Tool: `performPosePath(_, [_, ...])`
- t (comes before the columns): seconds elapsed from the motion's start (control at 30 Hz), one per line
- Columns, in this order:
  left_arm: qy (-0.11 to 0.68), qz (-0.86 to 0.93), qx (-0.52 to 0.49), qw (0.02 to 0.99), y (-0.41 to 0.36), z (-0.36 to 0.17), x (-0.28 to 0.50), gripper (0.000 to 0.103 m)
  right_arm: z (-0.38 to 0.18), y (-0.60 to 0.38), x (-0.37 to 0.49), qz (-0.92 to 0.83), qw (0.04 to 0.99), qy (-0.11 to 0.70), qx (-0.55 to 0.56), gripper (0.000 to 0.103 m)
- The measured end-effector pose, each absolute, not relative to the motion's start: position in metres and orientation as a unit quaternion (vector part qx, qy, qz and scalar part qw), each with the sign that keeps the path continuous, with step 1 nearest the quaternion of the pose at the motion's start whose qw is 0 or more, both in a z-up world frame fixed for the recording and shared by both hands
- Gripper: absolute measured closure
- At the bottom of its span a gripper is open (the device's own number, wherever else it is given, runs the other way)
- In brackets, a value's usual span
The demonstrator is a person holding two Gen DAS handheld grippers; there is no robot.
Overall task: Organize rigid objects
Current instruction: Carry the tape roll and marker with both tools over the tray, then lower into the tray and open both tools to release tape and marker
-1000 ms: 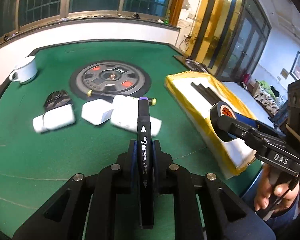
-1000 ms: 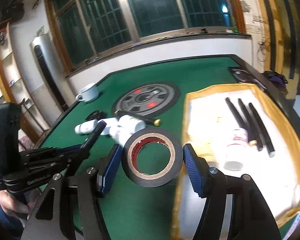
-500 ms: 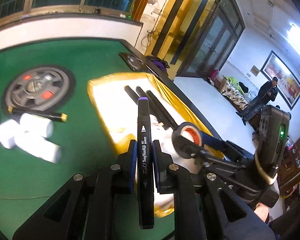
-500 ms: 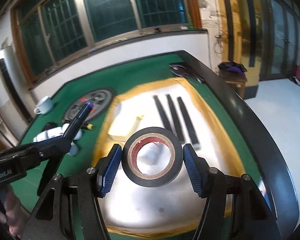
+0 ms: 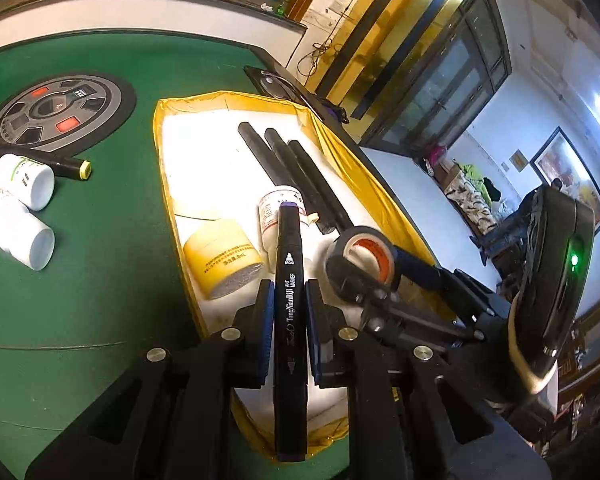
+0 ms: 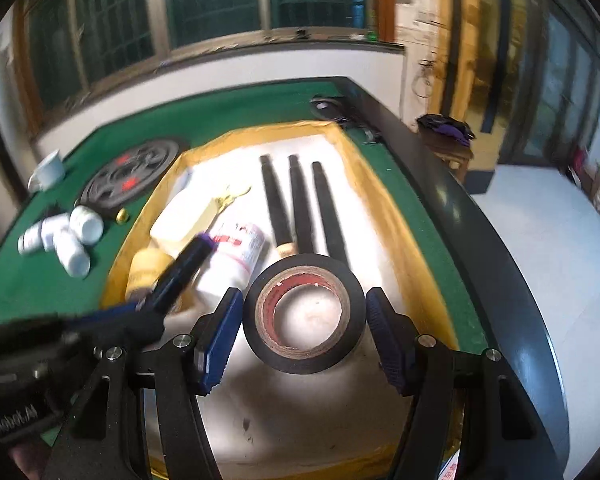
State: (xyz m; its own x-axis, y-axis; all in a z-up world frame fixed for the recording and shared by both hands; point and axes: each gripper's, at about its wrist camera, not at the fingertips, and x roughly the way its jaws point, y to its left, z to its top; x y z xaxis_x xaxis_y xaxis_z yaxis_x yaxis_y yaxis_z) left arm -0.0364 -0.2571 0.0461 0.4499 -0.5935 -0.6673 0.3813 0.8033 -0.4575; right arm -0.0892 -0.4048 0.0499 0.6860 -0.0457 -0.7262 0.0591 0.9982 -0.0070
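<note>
My left gripper point(image 5: 288, 300) is shut on a black art marker point(image 5: 289, 280) with a purple tip, held over the near end of the yellow-edged tray point(image 5: 162, 152). My right gripper point(image 6: 304, 320) is shut on a roll of black tape point(image 6: 304, 316), held over the tray's white floor point(image 6: 320, 412); the roll also shows in the left wrist view point(image 5: 360, 264). In the tray lie three black markers point(image 5: 284, 160), a white bottle point(image 5: 276, 216) and a yellow jar point(image 5: 224, 256). The marker in my left gripper shows in the right wrist view point(image 6: 184, 272).
On the green table point(image 5: 100, 240) left of the tray lie white bottles point(image 5: 20, 204), a black marker with a yellow cap point(image 5: 44, 160) and a round grey panel point(image 5: 60, 108). A white cup point(image 6: 48, 170) stands far left. The table's dark edge point(image 6: 460, 208) runs along the right.
Both grippers have swung right from the green table to above the tray, each holding its object. The right gripper has come lower and closer over the tray floor.
</note>
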Motion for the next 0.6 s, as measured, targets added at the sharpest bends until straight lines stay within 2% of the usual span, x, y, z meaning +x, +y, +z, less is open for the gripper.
performPosePath(0.3, [0.440, -0.286, -0.143, 0.839, -0.255, 0.036, -0.033, 0.089, 0.048, -0.403, -0.088, -0.028, 0.913, 0.406, 0.004, 0.045])
performPosePath(0.4, [0.438, -0.285, -0.152, 0.838, -0.252, 0.038, -0.032, 0.080, 0.050, -0.405, -0.088, -0.030, 0.914, 0.403, 0.013, 0.045])
performPosePath(0.47, [0.433, -0.282, -0.161, 0.841, -0.248, 0.040, -0.032, 0.070, 0.051, -0.408, -0.089, -0.028, 0.915, 0.403, 0.025, 0.045])
performPosePath(0.6, [0.434, -0.288, -0.160, 0.839, -0.247, 0.043, -0.035, 0.070, 0.058, -0.411, -0.092, -0.025, 0.918, 0.393, 0.039, 0.044])
